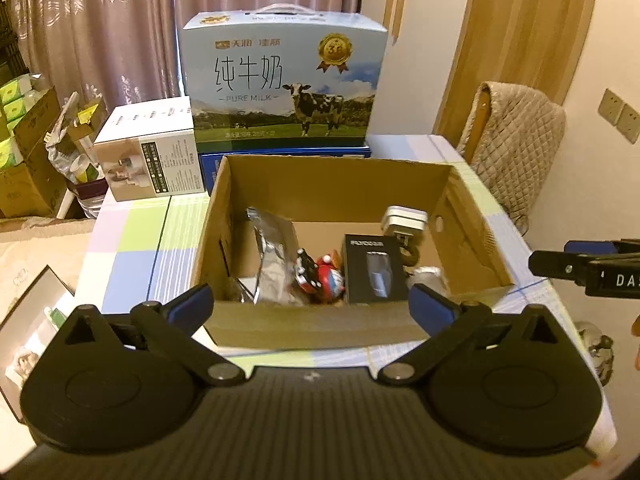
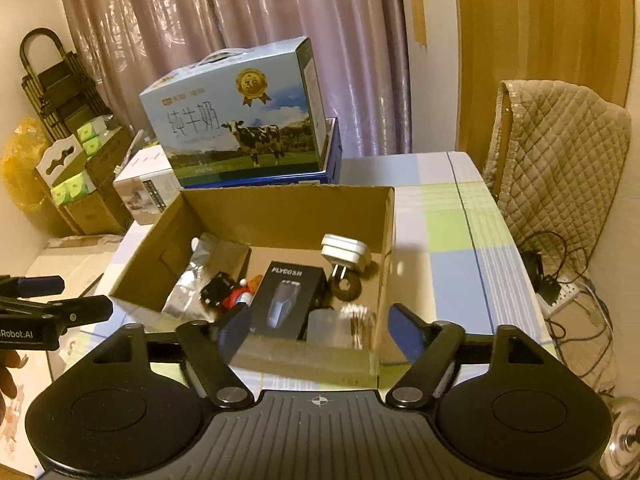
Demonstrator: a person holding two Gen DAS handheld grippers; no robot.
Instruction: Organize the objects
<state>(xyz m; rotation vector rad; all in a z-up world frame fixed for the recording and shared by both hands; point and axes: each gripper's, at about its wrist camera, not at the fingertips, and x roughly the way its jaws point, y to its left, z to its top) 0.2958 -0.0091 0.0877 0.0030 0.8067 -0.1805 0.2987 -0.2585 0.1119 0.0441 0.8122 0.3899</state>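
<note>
You have one table [image 1: 132, 236] under a checked cloth, and on it one open cardboard box [image 1: 328, 184], the landmark for everything here. Behind the box stands one milk carton [image 1: 284, 84] with a cow printed on it, resting on one flat blue box [image 2: 334, 152]. Behind the box's left corner sits one white product box [image 1: 150, 152]. One chair [image 2: 560, 168] draped in a quilted cover stands off to the right of the box.

Inside the box you can count one silver foil pouch [image 1: 274, 244] against the left wall, one black shaver box [image 2: 290, 296] near the middle, one white plug adapter [image 2: 346, 252] towards the back right, one red toy [image 1: 326, 276] between pouch and shaver box, and one clear container of cotton swabs [image 2: 342, 326] at the front right corner.

Your left gripper [image 1: 312, 304] hovers at the box's near wall, jaws spread wide, holding nothing. Your right gripper [image 2: 316, 326] hangs over the same near wall, likewise released and empty.
</note>
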